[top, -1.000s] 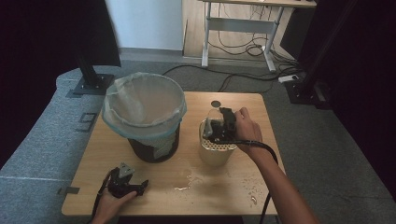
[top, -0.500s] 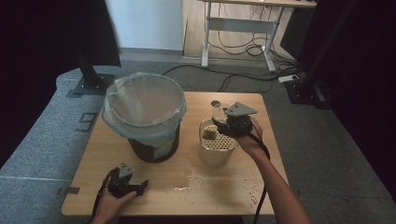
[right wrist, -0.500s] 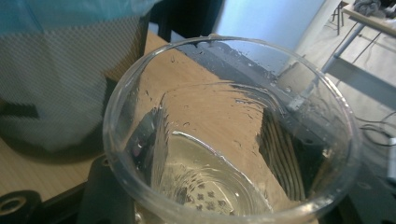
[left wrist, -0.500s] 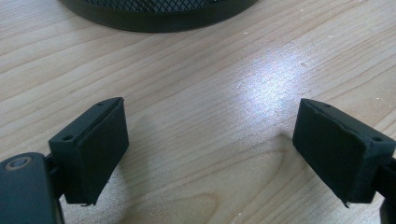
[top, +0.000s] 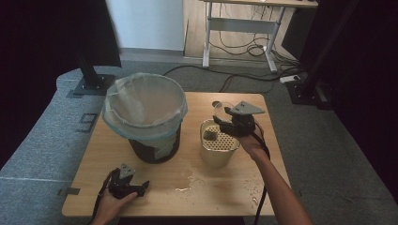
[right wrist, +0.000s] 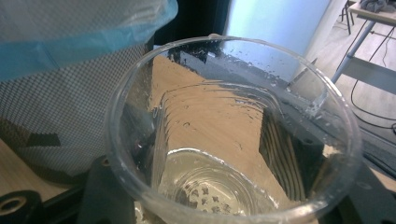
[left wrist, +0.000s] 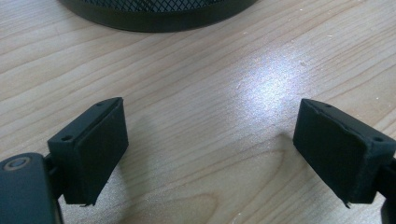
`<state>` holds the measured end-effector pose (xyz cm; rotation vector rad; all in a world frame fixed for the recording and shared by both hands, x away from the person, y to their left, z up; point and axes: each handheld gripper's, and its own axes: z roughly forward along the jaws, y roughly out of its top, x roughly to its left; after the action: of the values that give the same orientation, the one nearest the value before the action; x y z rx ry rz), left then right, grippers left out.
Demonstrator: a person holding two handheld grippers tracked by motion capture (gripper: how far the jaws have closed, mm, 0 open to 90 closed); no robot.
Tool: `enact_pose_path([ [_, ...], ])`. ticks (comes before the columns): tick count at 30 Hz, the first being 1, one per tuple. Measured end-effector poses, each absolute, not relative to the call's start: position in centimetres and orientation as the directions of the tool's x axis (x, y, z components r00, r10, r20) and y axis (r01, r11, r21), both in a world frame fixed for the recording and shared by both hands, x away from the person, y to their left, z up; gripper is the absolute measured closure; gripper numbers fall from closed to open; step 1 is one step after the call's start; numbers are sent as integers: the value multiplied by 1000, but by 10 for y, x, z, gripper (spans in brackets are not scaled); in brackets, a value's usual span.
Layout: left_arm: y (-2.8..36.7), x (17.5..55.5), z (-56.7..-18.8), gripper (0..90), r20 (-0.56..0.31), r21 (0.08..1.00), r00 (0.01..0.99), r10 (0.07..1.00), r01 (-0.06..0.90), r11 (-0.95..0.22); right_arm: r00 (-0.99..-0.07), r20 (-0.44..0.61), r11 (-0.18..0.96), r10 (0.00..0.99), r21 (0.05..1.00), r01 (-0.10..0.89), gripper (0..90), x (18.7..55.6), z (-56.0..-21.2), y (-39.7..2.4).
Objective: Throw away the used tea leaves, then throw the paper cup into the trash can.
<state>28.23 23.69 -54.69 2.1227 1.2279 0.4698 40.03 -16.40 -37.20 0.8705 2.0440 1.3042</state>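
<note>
Wooden table [top: 263, 187], bin [top: 144, 112] at left-centre. Right gripper [top: 224, 123] clamped on clear cup [right wrist: 233, 135], cup upright, held just above strainer pot [top: 218, 149], bin to its left. Left gripper [left wrist: 212, 149] spread wide, nothing between, resting near front edge, well apart from cup.

The right hand-held gripper [top: 224, 117], clamped on the clear glass [top: 219, 109], is no longer tipped over the beige strainer cup [top: 218, 149]. A second ago it sat low over the cup's mouth; now it has drawn back toward the bench's far right and a little upward, with the glass closer to upright and its grey plate showing on top. The forearm now angles more to the right.
</note>
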Motion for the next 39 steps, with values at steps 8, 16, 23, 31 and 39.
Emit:
enact_pose_path([
  [8,236,282,-547,85,-7,675,506,862,639,-369,-645,-115,300,755,936,185,424,398,-358,-157],
  [16,236,282,-547,82,-6,674,507,862,639,-371,-651,-84,217,754,968,126,424,397,-318,-148],
  [23,236,282,-547,80,-6,674,508,861,638,-372,-671,-80,179,738,981,80,425,397,-277,-124],
  [31,236,282,-547,81,-7,674,506,863,640,-370,-716,-78,180,694,981,68,422,403,-252,-78],
  [39,236,282,-547,77,-9,675,509,861,638,-370,-762,-65,187,644,980,75,418,416,-253,-24],
])
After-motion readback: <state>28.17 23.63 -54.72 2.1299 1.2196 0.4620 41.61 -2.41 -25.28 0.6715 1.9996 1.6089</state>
